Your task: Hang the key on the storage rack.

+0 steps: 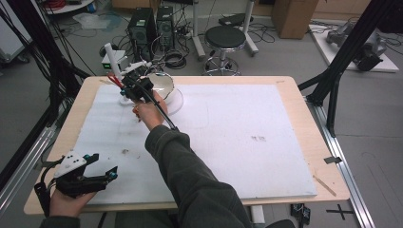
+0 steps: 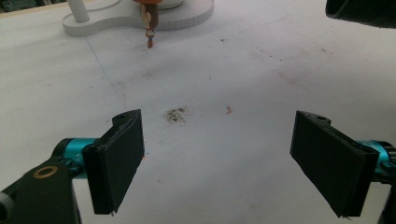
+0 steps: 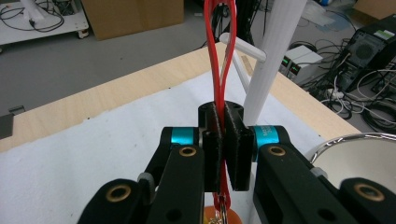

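R gripper [image 3: 223,140] far-left on table, by white stand [image 3: 275,56]; jaws together, clamped on red loop [image 3: 219,51]; loop runs up past pads, near stand's peg [image 3: 243,46], not clearly on it; small orange figure [image 3: 222,217] hangs under jaws on metal ring, partly hidden. In high view, R gripper [image 1: 135,85] over stand base [image 1: 126,100], red loop [image 1: 114,80] pointing up-left toward post [image 1: 110,54]; metal bowl [image 1: 161,85] just beside, right of gripper; sleeve [image 1: 190,175] stretched diagonally across white mat [image 1: 237,123].

L gripper [image 2: 219,154] low at near-left corner; jaws wide apart, nothing between pads; only mat under them, w/ dark crumb patch [image 2: 176,114] and tiny red speck [image 2: 229,110]. In high view, L gripper [image 1: 102,173] held in hand [image 1: 66,202] at table edge [image 1: 332,190], well apart from R.

From L gripper view: figure [image 2: 149,21] dangles in front of stand base [image 2: 140,21], tip just above mat; touching or not, can't tell.

Floor behind: PC towers [image 1: 151,26], stool [image 1: 225,40], cables.
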Demonstrator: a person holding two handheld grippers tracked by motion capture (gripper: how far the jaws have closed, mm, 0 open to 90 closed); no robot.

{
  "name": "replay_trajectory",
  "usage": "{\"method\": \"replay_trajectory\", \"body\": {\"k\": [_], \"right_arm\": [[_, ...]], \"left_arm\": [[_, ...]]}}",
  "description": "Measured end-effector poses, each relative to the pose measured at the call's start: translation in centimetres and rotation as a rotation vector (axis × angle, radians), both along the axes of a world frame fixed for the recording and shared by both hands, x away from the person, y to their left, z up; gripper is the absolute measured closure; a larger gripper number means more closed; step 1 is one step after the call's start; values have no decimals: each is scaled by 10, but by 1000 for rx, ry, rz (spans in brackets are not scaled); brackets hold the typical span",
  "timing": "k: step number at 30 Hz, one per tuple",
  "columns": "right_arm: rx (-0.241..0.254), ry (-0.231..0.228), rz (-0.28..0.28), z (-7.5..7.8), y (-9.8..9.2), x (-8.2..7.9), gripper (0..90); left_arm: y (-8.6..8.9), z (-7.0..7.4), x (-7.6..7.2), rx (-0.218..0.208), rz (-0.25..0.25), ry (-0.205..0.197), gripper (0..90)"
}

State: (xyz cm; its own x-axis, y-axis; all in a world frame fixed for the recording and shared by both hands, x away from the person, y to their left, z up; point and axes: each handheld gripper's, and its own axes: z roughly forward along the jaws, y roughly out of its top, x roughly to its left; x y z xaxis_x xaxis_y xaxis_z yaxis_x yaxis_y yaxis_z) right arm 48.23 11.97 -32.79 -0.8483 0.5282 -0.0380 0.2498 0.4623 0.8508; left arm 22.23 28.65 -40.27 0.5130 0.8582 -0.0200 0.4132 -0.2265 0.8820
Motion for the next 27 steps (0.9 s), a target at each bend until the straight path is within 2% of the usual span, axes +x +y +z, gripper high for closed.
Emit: {"method": "replay_trajectory", "body": {"k": [11,22,27], "right_arm": [[-34,5,-32,-7,5,6,863],[-54,12,-42,-11,11,11,864],[-78,13,-49,-13,14,12,864]], "left_arm": [[-1,0,0,-1,-3,1,180],[-1,0,0,-4,-4,1,180],[-1,0,0,-1,-6,1,180]]}}
